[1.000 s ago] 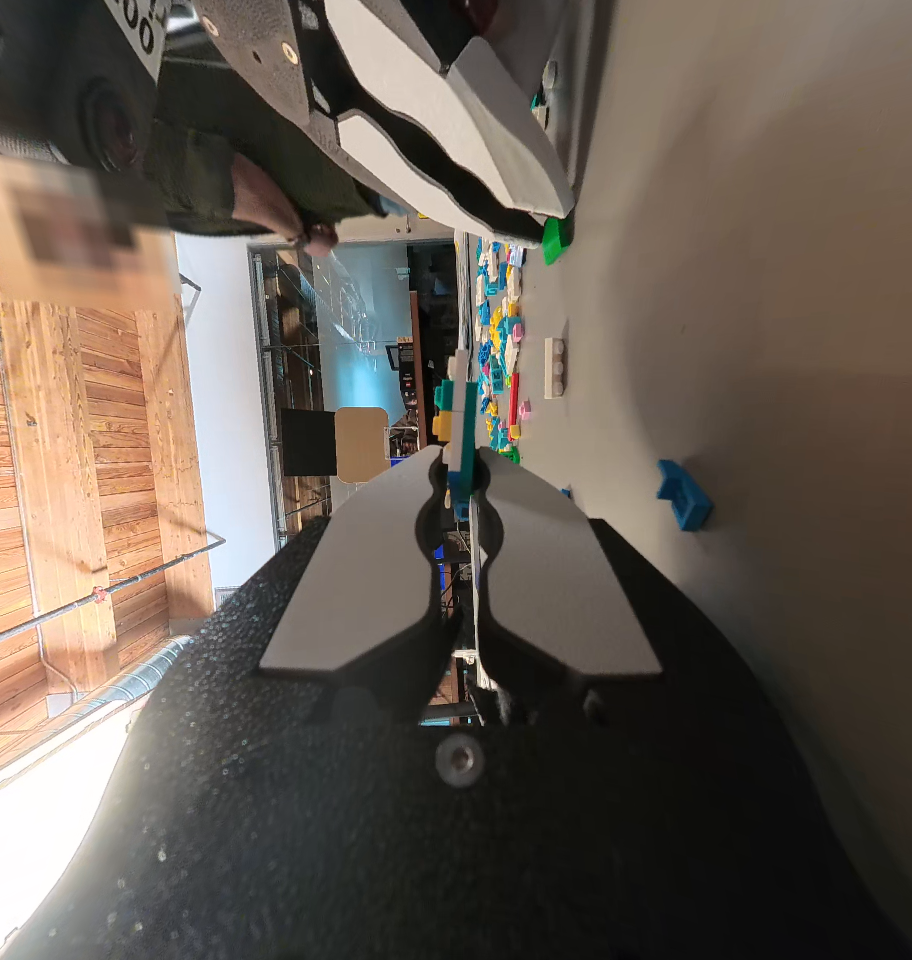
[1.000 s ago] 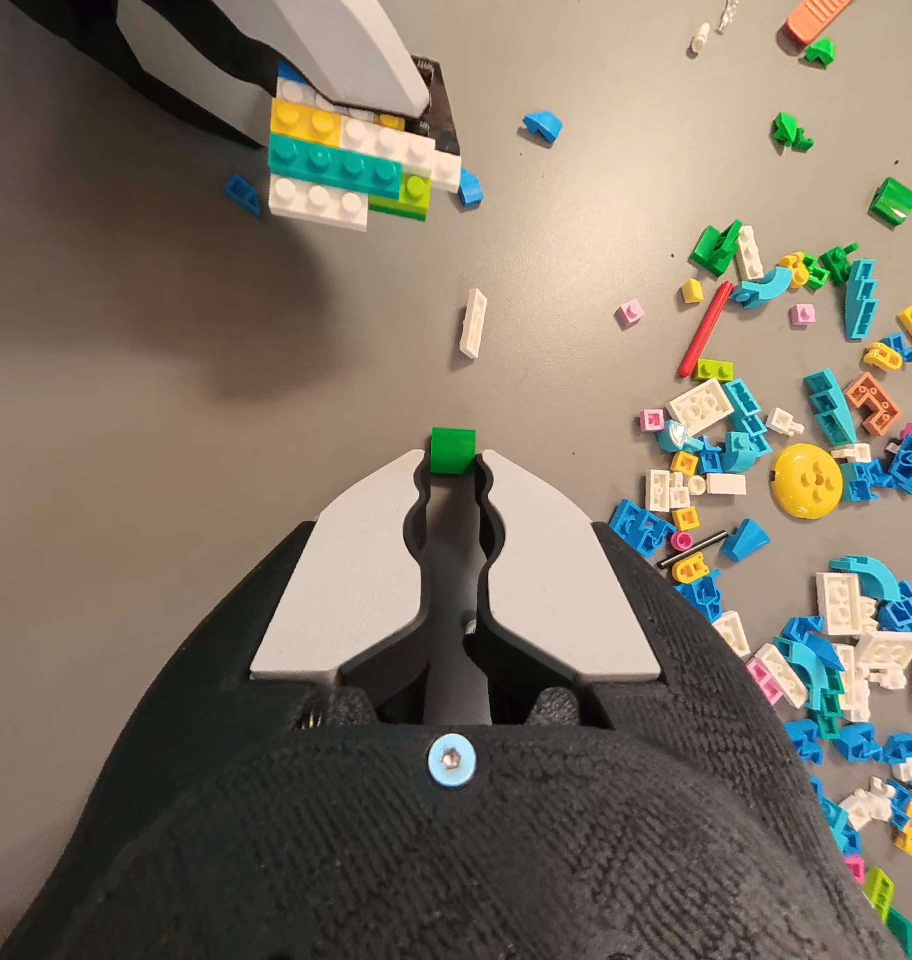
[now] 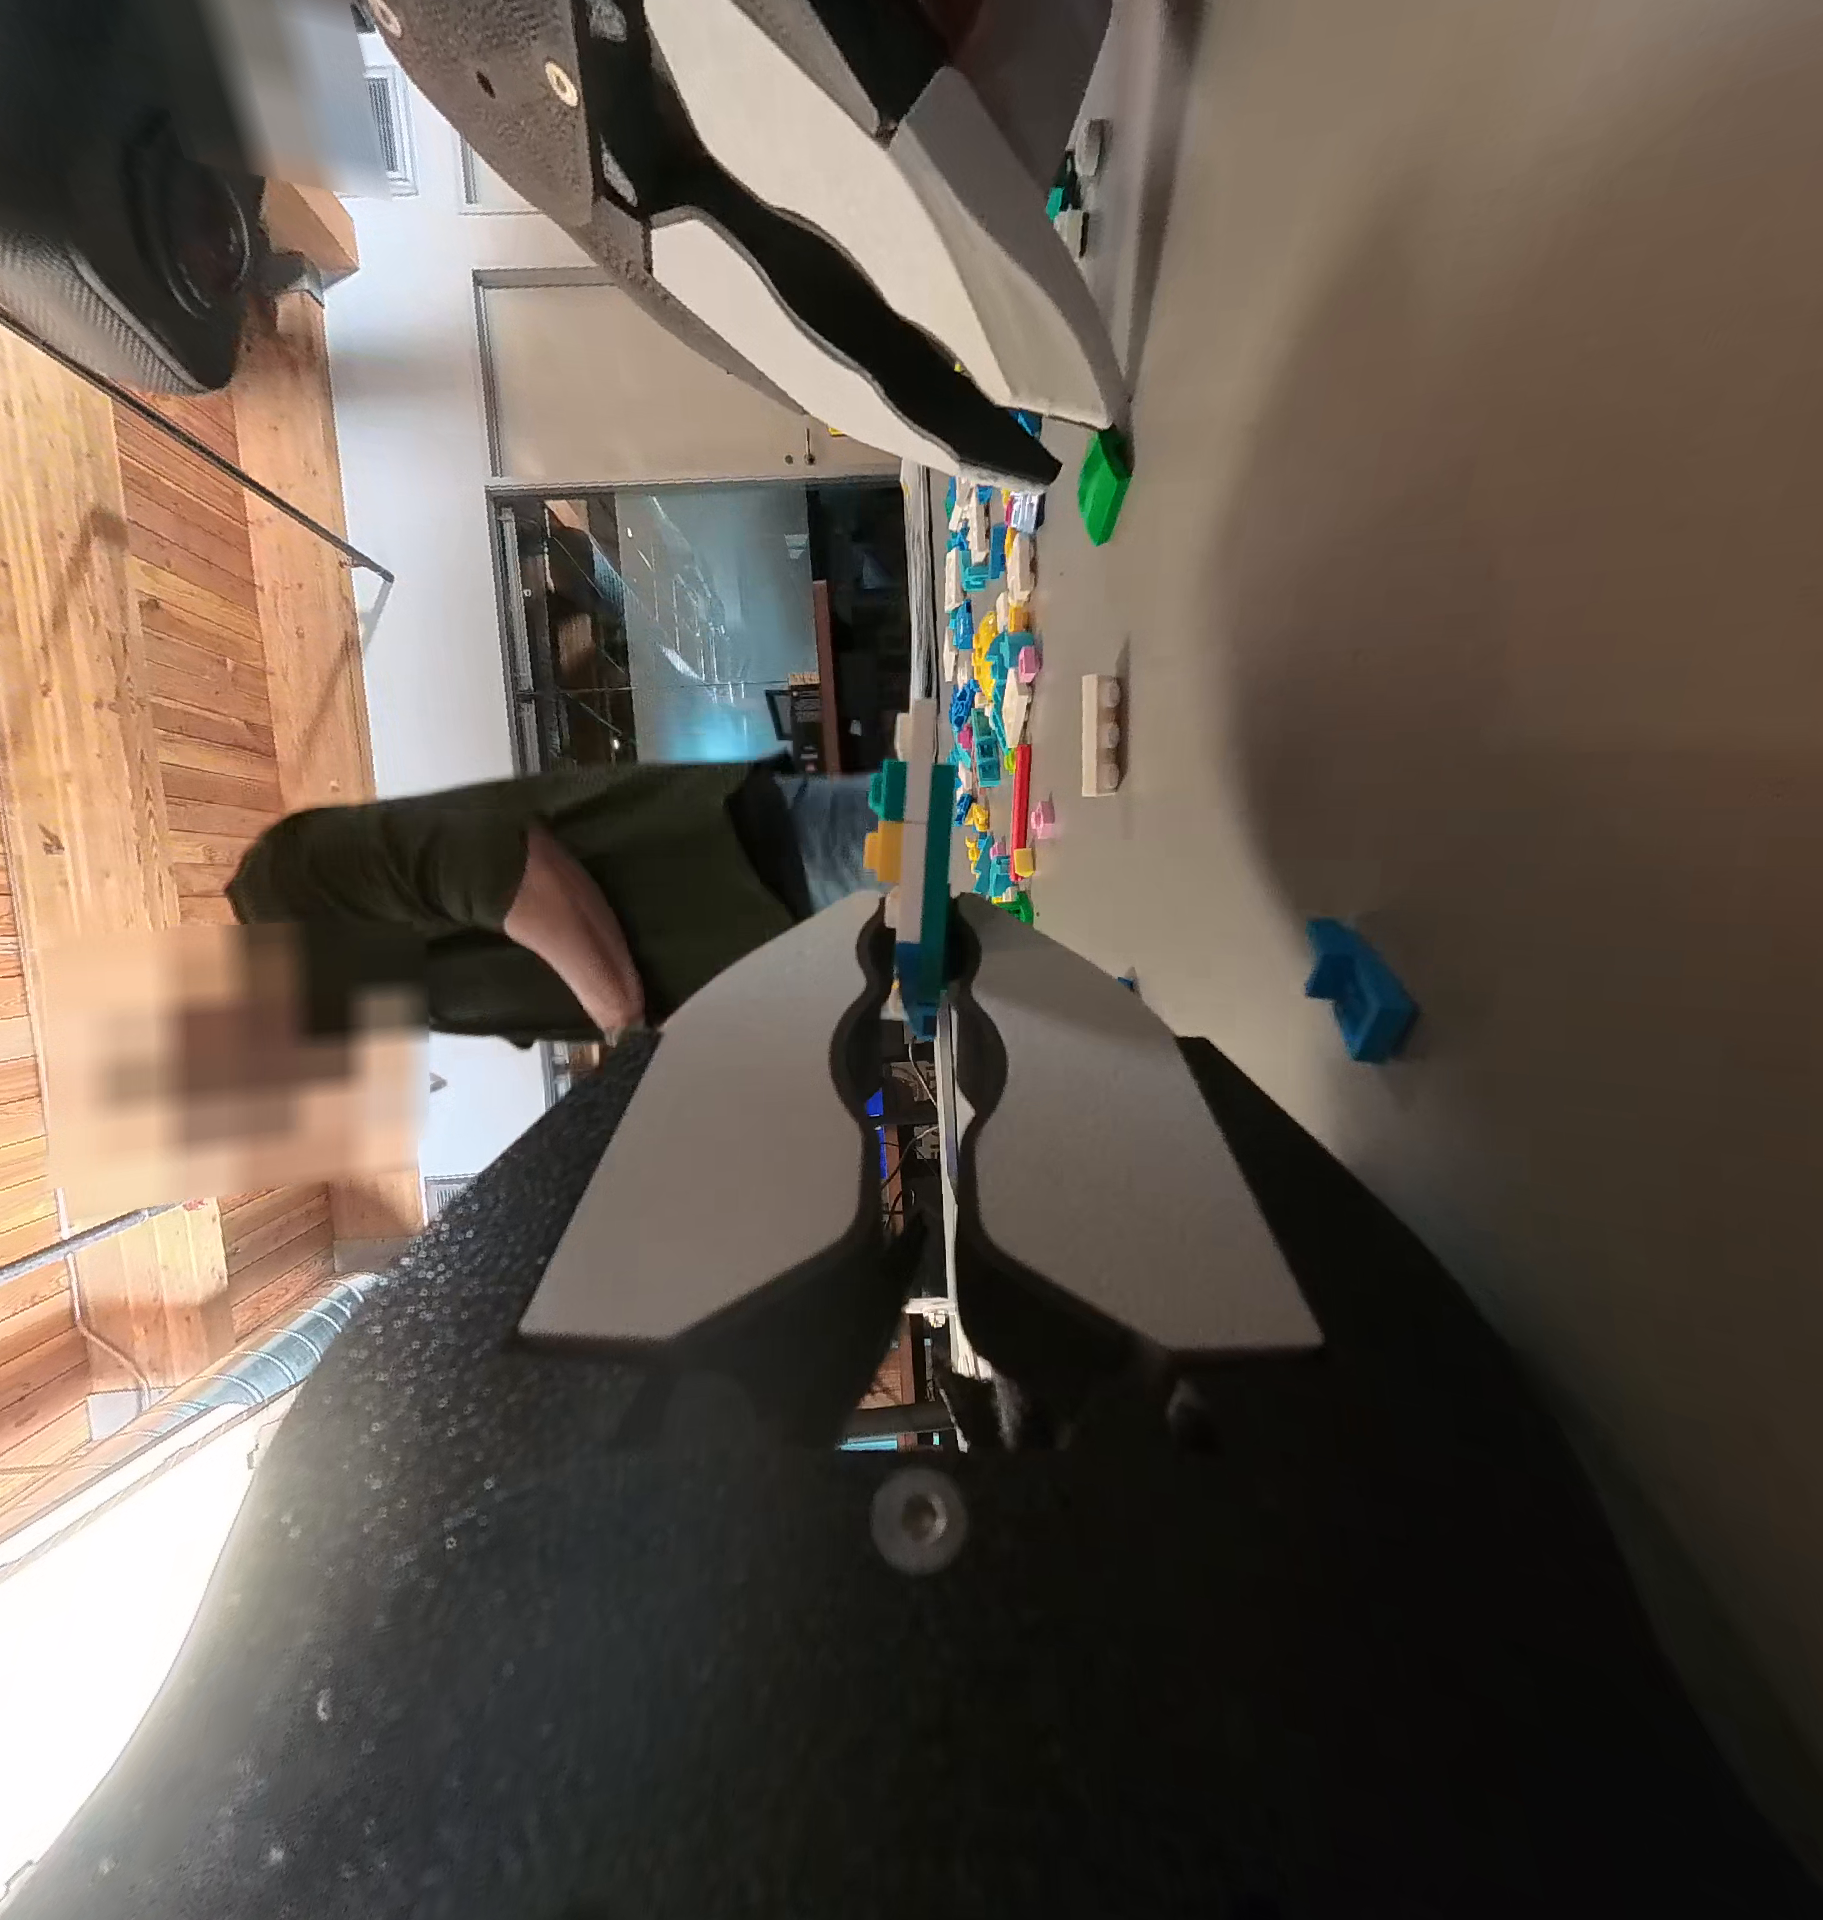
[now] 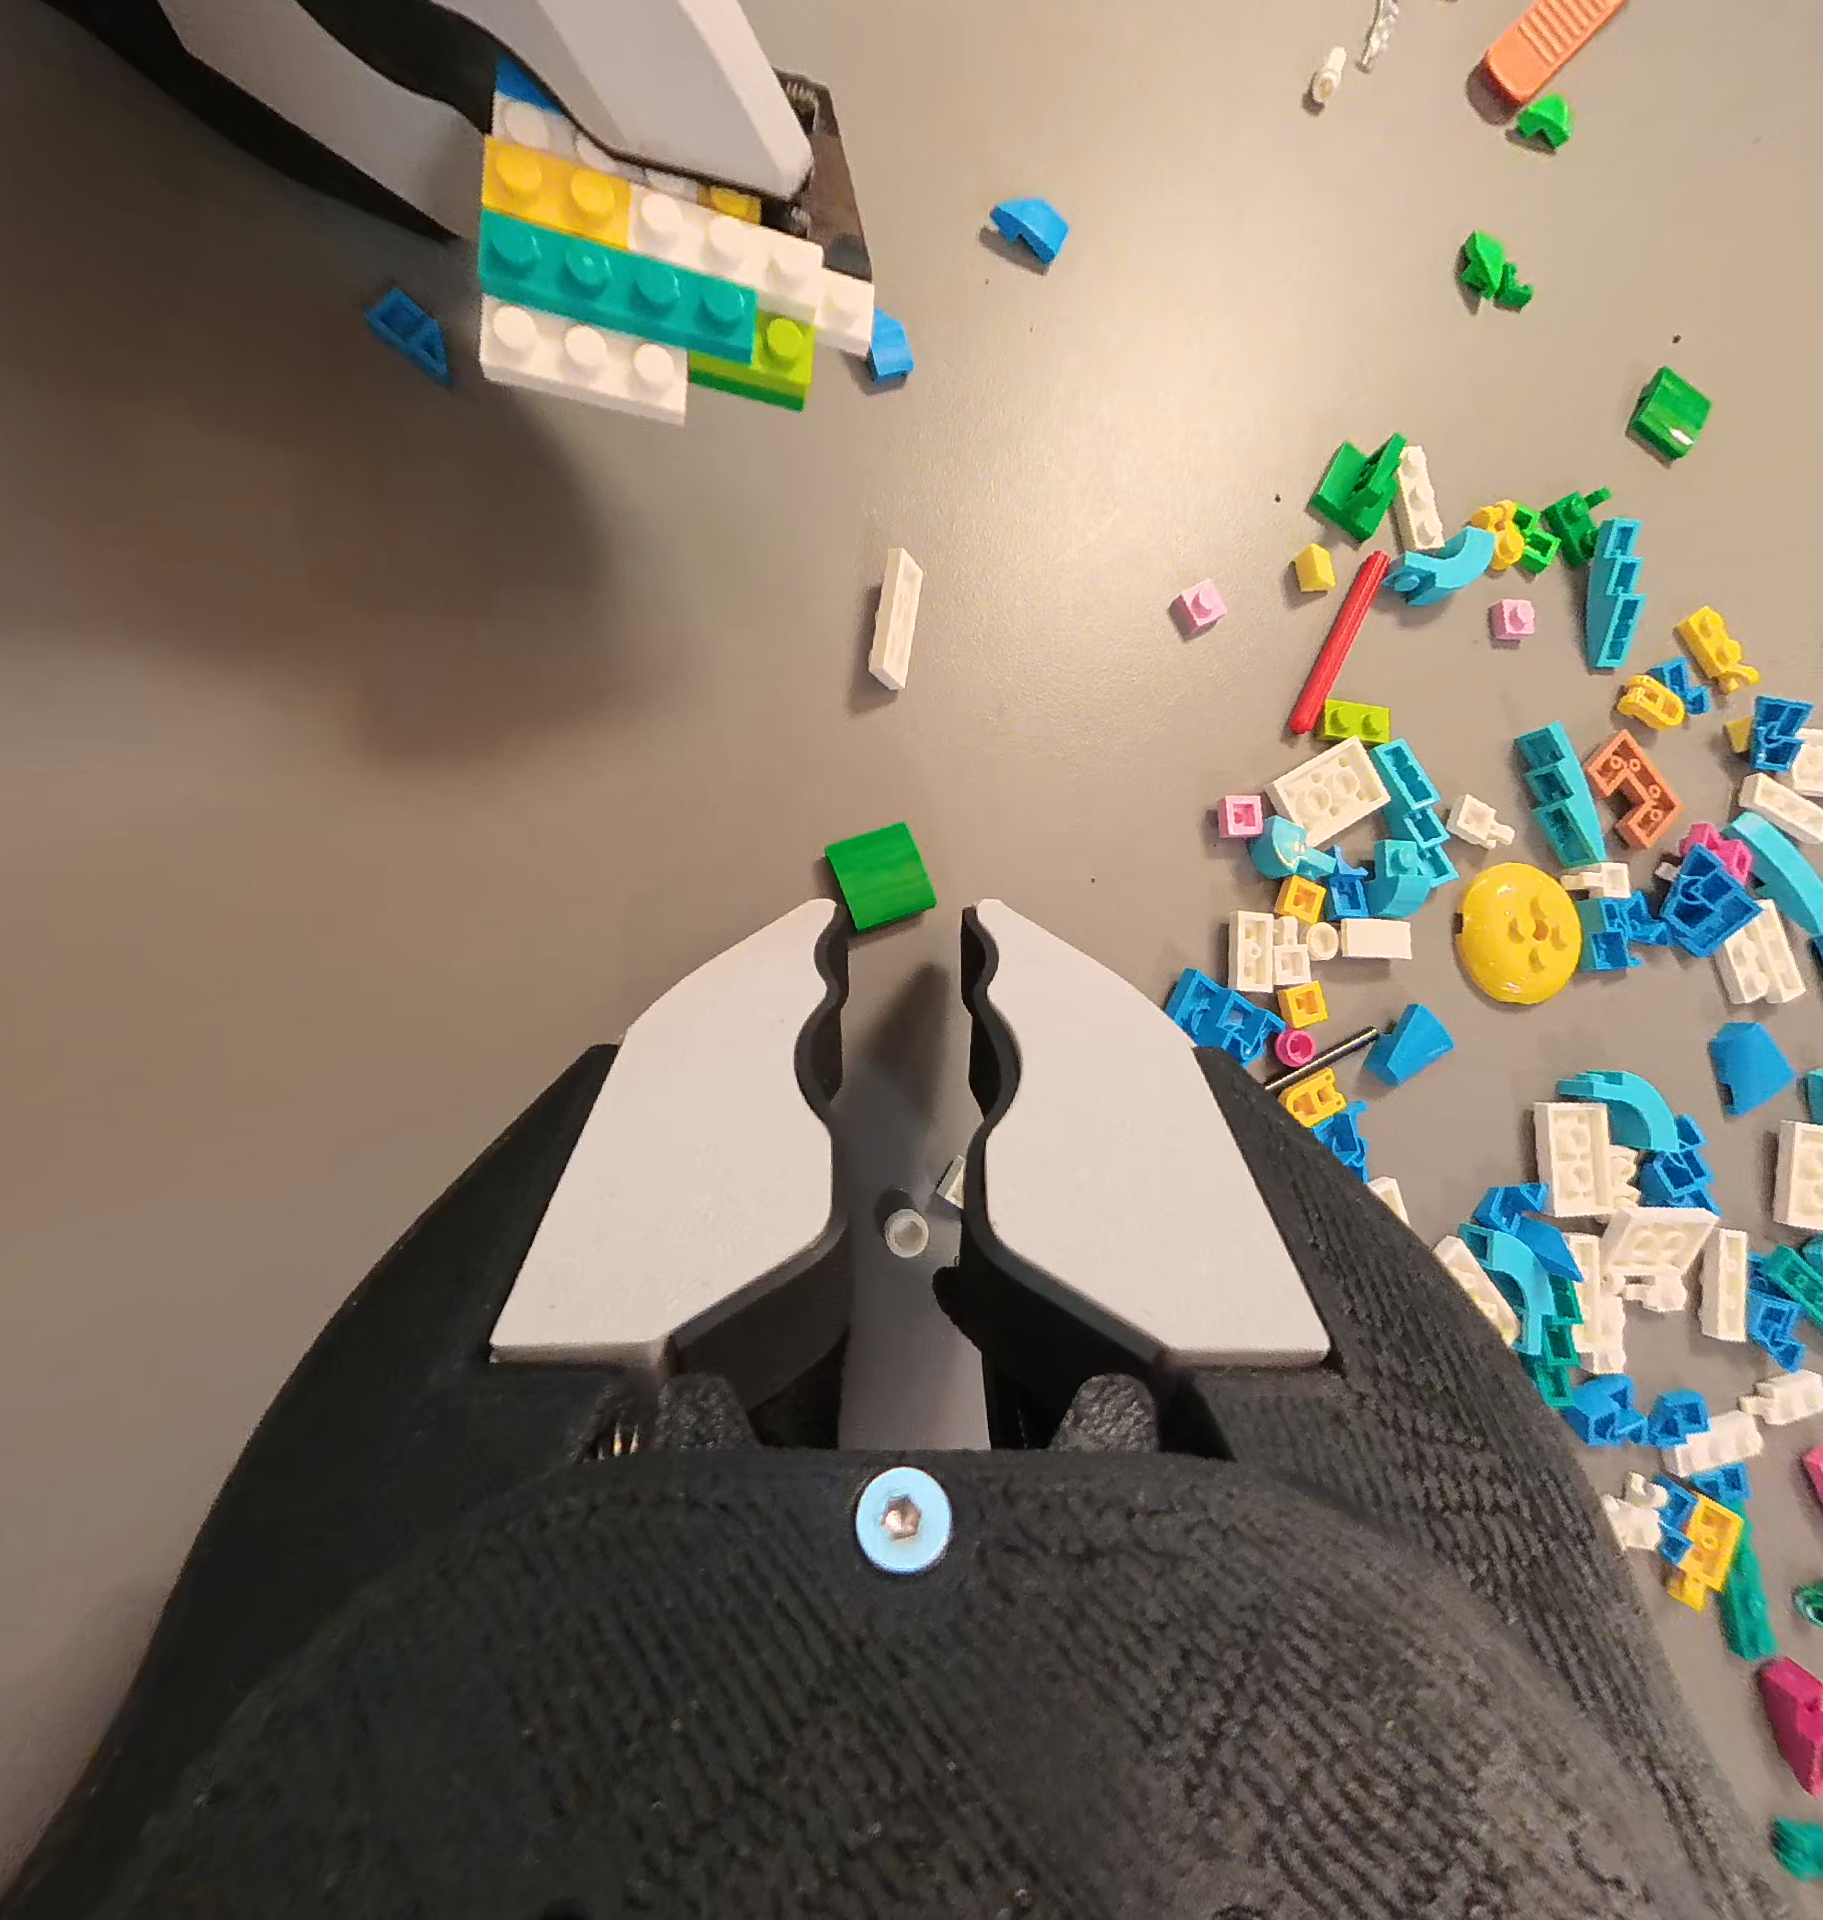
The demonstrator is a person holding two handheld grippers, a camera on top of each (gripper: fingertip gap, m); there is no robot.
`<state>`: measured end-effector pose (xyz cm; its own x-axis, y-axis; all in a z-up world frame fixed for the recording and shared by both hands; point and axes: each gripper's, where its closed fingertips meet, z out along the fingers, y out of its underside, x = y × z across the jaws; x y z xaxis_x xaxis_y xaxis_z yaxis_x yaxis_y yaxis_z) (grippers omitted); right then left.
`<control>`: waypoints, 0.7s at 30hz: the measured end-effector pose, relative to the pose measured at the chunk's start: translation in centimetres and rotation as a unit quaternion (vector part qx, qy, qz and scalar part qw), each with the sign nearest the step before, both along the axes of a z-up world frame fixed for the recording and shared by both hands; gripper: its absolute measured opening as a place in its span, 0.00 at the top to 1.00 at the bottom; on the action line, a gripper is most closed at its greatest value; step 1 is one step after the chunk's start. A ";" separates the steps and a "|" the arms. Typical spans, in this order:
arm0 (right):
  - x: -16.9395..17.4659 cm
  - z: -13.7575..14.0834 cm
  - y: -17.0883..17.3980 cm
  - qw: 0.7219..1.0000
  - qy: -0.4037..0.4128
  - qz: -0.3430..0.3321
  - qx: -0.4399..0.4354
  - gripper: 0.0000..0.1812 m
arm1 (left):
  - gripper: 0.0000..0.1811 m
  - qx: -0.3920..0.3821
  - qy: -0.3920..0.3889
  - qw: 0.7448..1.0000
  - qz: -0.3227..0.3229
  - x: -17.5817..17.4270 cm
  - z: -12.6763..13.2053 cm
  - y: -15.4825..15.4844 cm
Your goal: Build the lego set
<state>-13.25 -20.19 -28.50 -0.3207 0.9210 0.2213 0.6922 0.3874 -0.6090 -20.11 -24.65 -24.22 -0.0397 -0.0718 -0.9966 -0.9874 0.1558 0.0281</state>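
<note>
Right gripper (image 4: 902, 914) now parted, green brick (image 4: 879, 874) freed at 12 o'clock; left gripper (image 3: 922, 914) clamps build (image 3: 917, 862) for mating.

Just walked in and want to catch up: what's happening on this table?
A person is building Lego with two handheld grippers. The left gripper is shut on a partly built assembly, held above the grey table. The right gripper is open, its tips just short of a small green brick. Loose bricks lie scattered to the right.
</note>
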 end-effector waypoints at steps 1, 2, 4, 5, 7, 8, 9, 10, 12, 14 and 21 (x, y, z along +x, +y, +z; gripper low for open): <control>0.0 0.0 0.0 1.000 0.001 0.000 0.000 0.89 | 0.96 0.000 0.000 1.000 0.001 0.0 0.0 0.0; 0.0 0.0 0.0 1.000 0.000 0.000 0.001 0.89 | 0.96 0.000 0.001 1.000 0.000 0.0 0.0 0.0; 0.0 0.0 0.0 1.000 -0.001 0.000 0.005 0.89 | 0.96 0.001 0.004 1.000 -0.001 0.1 0.0 0.0; 0.0 0.0 0.0 1.000 -0.001 0.001 0.008 0.90 | 0.96 0.001 0.005 1.000 -0.001 0.1 0.0 0.0; -0.1 0.0 0.0 1.000 -0.001 0.001 0.013 0.90 | 0.96 0.000 0.005 1.000 0.001 0.0 -0.1 0.0; -0.1 0.0 0.0 1.000 -0.001 0.002 0.013 0.90 | 0.96 0.000 0.004 1.000 0.001 0.0 -0.1 0.0; -0.1 0.0 0.0 1.000 -0.001 0.001 0.014 0.90 | 0.96 0.000 0.004 1.000 0.000 0.0 0.0 0.0; -0.1 0.0 0.0 1.000 -0.001 0.001 0.013 0.90 | 0.96 0.000 0.004 1.000 0.000 0.0 0.0 0.0; -0.1 0.0 0.1 1.000 -0.001 0.001 0.014 0.90 | 0.96 0.000 0.005 1.000 0.001 0.0 -0.1 0.0; 0.0 0.0 0.1 1.000 -0.001 0.000 0.017 0.90 | 0.96 0.000 0.004 1.000 0.000 0.0 0.0 0.0; 0.0 0.0 0.1 1.000 -0.002 0.001 0.017 0.91 | 0.96 0.000 0.004 1.000 0.001 0.0 -0.1 0.0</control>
<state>-13.30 -20.13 -28.50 -0.3235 0.9123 0.2513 0.6938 0.4092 -0.5925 -20.11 -24.65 -24.30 -0.0479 -0.0723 -0.9962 -0.9874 0.1540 0.0363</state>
